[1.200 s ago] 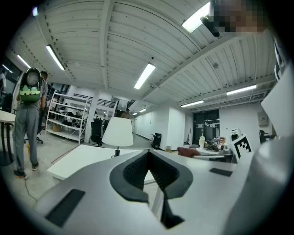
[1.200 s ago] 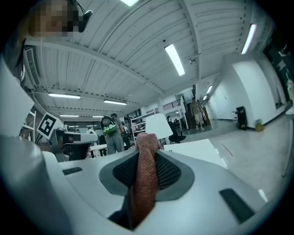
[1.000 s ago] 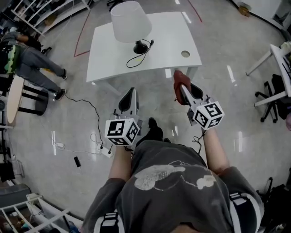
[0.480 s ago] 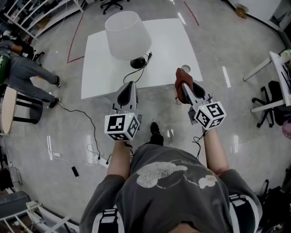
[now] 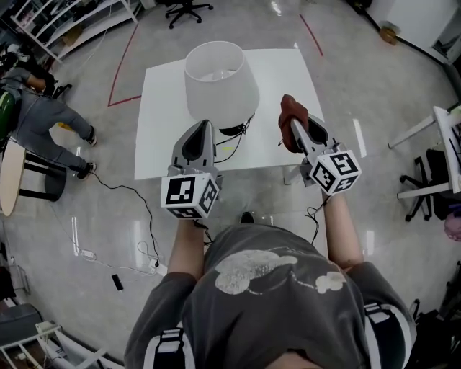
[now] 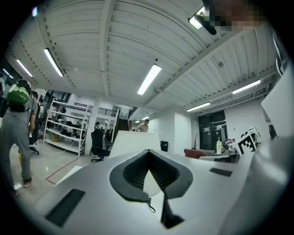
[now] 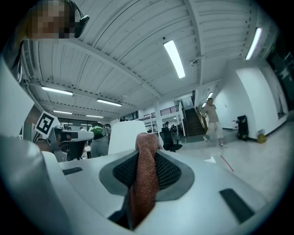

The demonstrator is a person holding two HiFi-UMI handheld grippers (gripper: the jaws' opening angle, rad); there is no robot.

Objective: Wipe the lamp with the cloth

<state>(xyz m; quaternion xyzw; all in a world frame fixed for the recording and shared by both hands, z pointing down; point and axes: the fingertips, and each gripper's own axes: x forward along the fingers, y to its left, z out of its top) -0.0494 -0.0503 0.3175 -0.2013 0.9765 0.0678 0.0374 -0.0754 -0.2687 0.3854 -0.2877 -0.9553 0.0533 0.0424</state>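
The lamp has a white shade (image 5: 220, 81) and a black base (image 5: 233, 130) and stands on a white table (image 5: 162, 122). Its black cord (image 5: 225, 150) trails over the tabletop. My left gripper (image 5: 202, 127) hangs just in front of the shade's left side, jaws together with nothing in them. The shade (image 6: 129, 139) rises pale behind the left gripper (image 6: 149, 153). My right gripper (image 5: 294, 124) is shut on a reddish-brown cloth (image 5: 289, 109) to the right of the shade. The cloth (image 7: 146, 176) stands up between its pads, with the shade (image 7: 127, 133) behind.
A person (image 5: 39, 119) stands by a round wooden table (image 5: 11, 173) at the far left. A cable and power strip (image 5: 148, 249) lie on the floor. An office chair (image 5: 186, 9) sits beyond the table. Another white desk (image 5: 445, 122) and black chair (image 5: 432, 169) are at right.
The table and lamp have come much closer. Both grippers have moved forward from over the floor to the table's near edge, flanking the lamp; the cloth stays in the right gripper.
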